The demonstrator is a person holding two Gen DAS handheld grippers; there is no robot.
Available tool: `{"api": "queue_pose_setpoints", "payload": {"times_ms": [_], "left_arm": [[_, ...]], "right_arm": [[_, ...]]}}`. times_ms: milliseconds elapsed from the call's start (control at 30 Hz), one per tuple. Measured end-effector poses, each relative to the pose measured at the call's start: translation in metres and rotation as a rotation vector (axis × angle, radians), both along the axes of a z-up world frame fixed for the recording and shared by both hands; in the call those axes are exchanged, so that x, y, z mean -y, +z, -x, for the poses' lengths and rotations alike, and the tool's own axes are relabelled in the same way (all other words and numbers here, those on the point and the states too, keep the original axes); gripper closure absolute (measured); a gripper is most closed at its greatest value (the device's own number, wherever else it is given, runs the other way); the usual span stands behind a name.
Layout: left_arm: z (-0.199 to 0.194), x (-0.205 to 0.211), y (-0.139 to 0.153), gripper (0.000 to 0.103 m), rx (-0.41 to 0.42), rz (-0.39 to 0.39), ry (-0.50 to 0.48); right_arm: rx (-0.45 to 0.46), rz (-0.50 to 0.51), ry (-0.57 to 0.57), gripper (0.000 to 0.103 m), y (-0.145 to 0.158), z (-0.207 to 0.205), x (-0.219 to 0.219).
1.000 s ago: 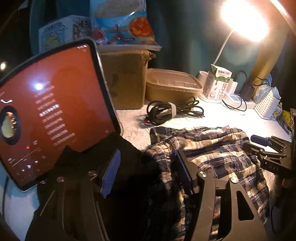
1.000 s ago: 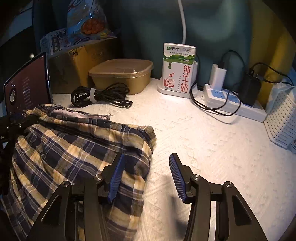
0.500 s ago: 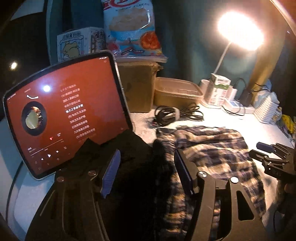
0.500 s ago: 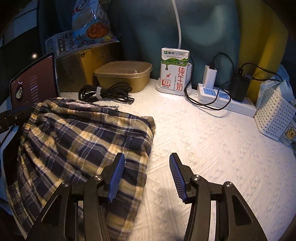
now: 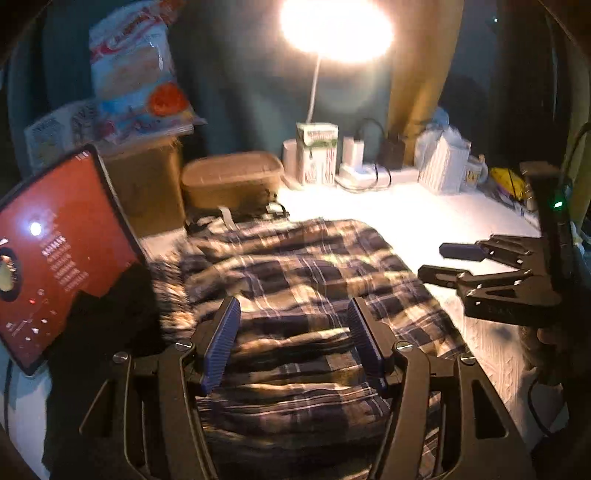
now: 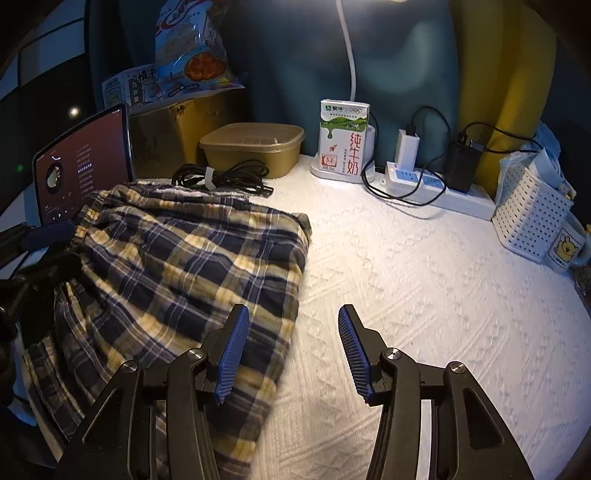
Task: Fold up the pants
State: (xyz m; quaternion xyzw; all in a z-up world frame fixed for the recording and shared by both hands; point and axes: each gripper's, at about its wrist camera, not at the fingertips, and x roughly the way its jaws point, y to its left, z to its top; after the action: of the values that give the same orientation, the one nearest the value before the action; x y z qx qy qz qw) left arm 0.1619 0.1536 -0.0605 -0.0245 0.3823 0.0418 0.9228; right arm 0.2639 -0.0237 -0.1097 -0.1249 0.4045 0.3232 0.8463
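On the white textured cover (image 6: pixel 424 280) in front of you, the plaid pants (image 6: pixel 177 266) lie folded into a rough block, their left part running out of the right wrist view. Your left gripper (image 5: pixel 291 343) hovers above the cloth with its jaws apart and nothing pinched between the blue pads; that view is blurred (the lamp (image 5: pixel 334 26) glare washes out the back of the scene), so the weave is hard to read. Your right gripper (image 6: pixel 291 350) also stands with its jaws apart, its left pad over the pants' right edge, its right pad over bare cover. The tablet (image 5: pixel 55 251) is partly hidden by a dark cloth (image 5: pixel 110 314) at the left. Behind the pants, the coiled cable (image 6: pixel 221 177) shows only in part.
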Motion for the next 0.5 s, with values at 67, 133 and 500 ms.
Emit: {"api": "queue_pose_setpoints", "payload": {"times_ms": [67, 133, 500], "left_arm": [[-0.008, -0.005, -0.012, 0.042, -0.047, 0.009, 0.02], [-0.014, -0.013, -0.025, 0.042, -0.096, 0.029, 0.043], [-0.003, -0.02, -0.026, 0.042, -0.092, 0.071, 0.073]], "right_arm": [[-0.007, 0.001, -0.004, 0.05, -0.003, 0.0, 0.002], [-0.017, 0.004, -0.007, 0.05, -0.007, -0.001, 0.004], [-0.035, 0.018, -0.017, 0.05, -0.014, -0.007, 0.013]]}}
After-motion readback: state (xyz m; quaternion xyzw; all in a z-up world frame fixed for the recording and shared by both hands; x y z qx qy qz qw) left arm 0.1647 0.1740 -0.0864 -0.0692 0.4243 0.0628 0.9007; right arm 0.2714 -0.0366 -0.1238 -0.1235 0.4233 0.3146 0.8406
